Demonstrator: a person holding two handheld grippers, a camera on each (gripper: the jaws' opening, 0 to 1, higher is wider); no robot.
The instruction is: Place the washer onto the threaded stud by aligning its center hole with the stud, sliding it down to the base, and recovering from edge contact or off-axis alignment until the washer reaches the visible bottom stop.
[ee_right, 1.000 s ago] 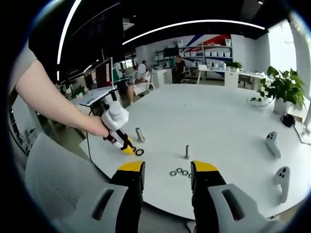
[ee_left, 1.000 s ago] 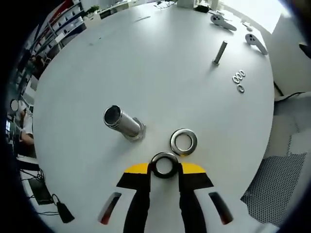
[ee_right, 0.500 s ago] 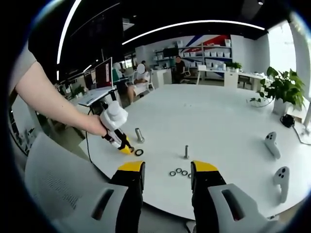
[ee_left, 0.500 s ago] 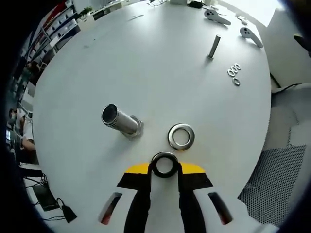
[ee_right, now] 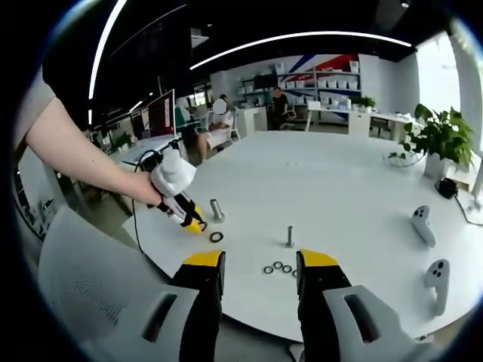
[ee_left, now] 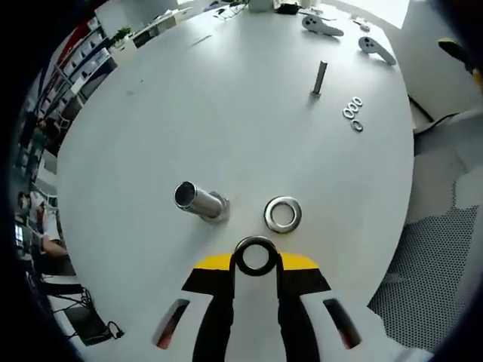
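Left gripper view, left to right: stud (ee_left: 200, 201) standing on table (ee_left: 226, 98); left gripper (ee_left: 256, 260), jaws clamped on washer (ee_left: 255, 256); second washer (ee_left: 283, 214) lying flat just beyond. Right gripper view: right gripper (ee_right: 260, 265), jaws apart, holding nothing.

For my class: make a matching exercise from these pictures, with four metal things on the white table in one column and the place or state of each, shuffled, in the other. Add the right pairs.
1. dark metal washer
2. shiny steel washer
3. thick steel threaded stud
4. three small washers

A. lying flat on the table, free
B. standing bare
C. clamped in the left gripper
D. clustered beside the thin stud

Pairs: 1-C, 2-A, 3-B, 4-D
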